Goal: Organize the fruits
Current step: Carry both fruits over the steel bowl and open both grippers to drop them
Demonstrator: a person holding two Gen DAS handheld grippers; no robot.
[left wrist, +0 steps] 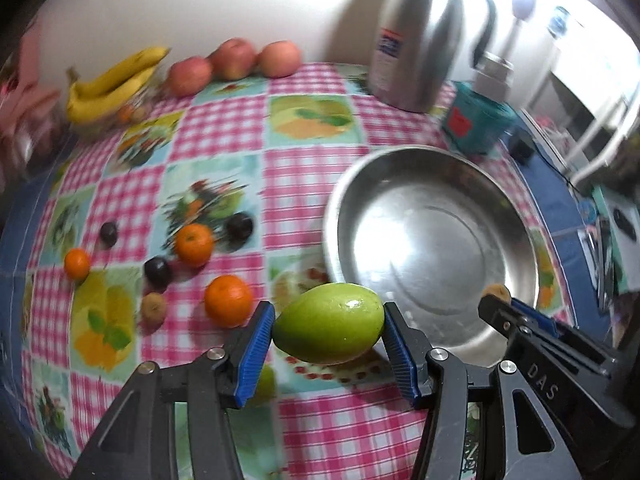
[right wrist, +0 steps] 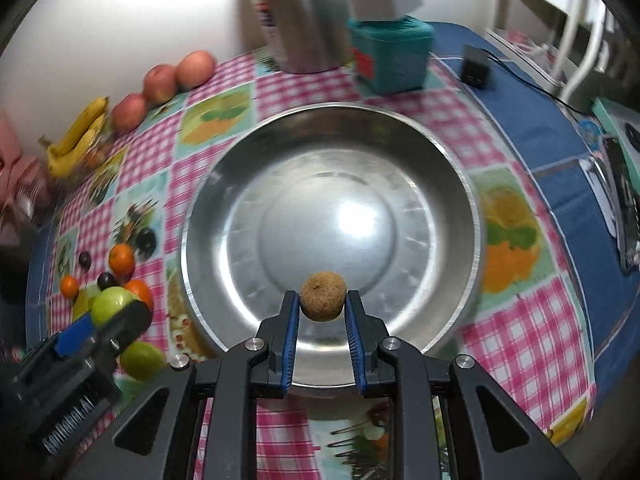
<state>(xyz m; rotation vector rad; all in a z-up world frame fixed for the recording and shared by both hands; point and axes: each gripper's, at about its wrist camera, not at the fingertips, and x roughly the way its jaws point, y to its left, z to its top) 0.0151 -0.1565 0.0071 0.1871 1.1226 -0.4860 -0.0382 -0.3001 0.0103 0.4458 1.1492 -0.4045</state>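
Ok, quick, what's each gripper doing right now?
Left gripper: closed on the green fruit.
Right gripper: closed on the small brown fruit.

Three apples (left wrist: pixel 234 62), two bananas (left wrist: pixel 112 84), three oranges (left wrist: pixel 194 244), three dark plums (left wrist: pixel 157 271), two green fruits (right wrist: pixel 114 304), two brown fruits (left wrist: pixel 154 307), one steel bowl (left wrist: pixel 432 160), one jug (left wrist: pixel 416 36) and one teal box (right wrist: pixel 390 54) share a checked cloth (left wrist: pixel 312 152).

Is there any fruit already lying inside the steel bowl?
No. In the right wrist view the steel bowl shows only bare metal; the brown fruit over it is clamped in the right gripper.
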